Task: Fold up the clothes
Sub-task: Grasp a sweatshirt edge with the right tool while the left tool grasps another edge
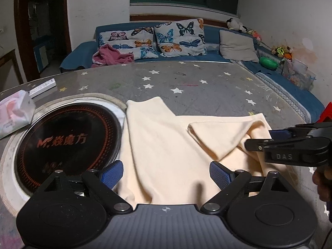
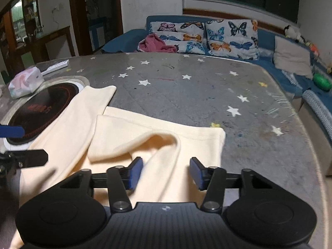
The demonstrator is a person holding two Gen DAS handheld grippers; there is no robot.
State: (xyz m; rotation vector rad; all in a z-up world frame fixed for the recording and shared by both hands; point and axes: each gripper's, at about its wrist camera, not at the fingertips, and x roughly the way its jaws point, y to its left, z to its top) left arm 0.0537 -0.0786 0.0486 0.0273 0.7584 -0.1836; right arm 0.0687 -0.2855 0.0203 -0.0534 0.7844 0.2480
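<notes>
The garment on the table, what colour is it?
Plain pale cream garment, clearest in the right wrist view.

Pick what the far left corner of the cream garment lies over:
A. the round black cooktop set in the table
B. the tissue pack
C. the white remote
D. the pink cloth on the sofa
A: the cream garment's left part drapes over the edge of the black cooktop.

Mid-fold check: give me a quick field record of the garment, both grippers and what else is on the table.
garment: cream garment, partly folded, one flap doubled over
left gripper: open, garment between fingers, not pinched
right gripper: open, astride a raised fold, pads not pressing
table: grey, star-patterned
nearby: induction cooktop under the garment's edge; tissue pack; remote
</notes>
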